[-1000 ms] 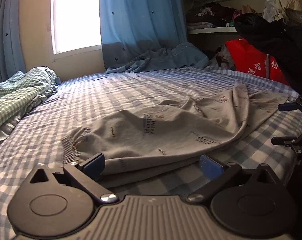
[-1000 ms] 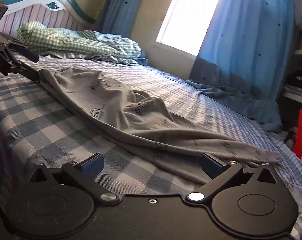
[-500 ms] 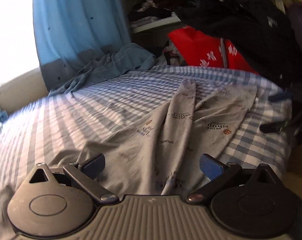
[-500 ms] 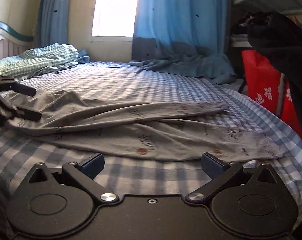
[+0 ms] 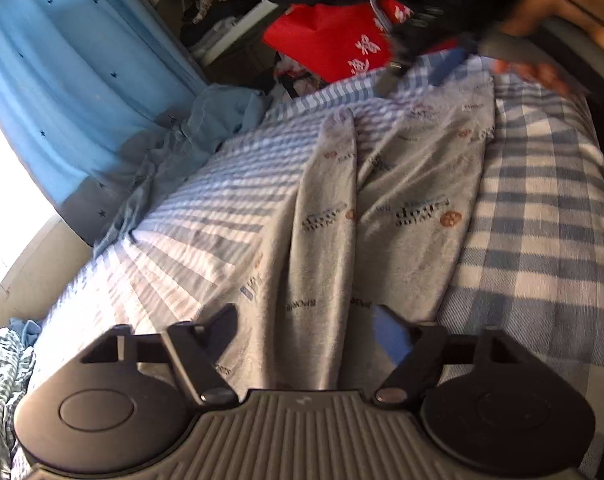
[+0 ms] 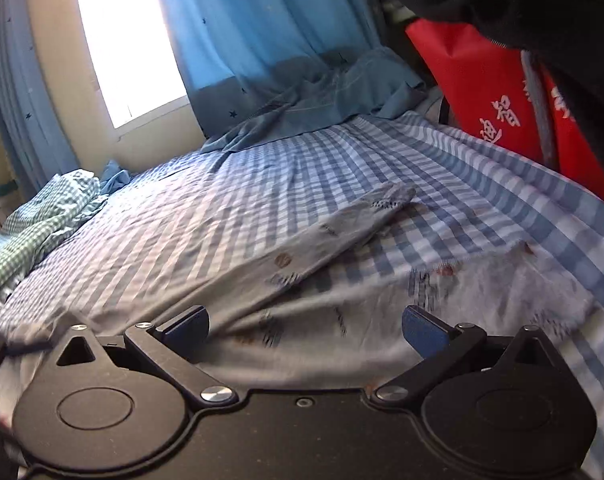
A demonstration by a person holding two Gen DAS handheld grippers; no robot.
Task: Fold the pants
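Observation:
Grey printed pants [image 5: 342,224] lie spread on the blue checked bed [image 5: 542,240], both legs running away from the camera in the left wrist view. My left gripper [image 5: 306,326] is open, low over the waist end, with cloth between its fingers. In the right wrist view the pants [image 6: 342,236] lie with one leg angled up to the right. My right gripper [image 6: 304,330] is open, just above the leg ends. The right gripper and the hand holding it also show blurred at the far end in the left wrist view [image 5: 434,68].
A green checked blanket [image 6: 33,232] is bunched at the left of the bed. A blue curtain [image 6: 261,40] and blue cloth [image 6: 334,92] lie at the far edge. A red bag [image 6: 498,92] and dark clothes stand at the right.
Both grippers have swung round and dropped close to the pants, left over the waist end, right over the leg ends. The pants now lie straighter. Both stay open.

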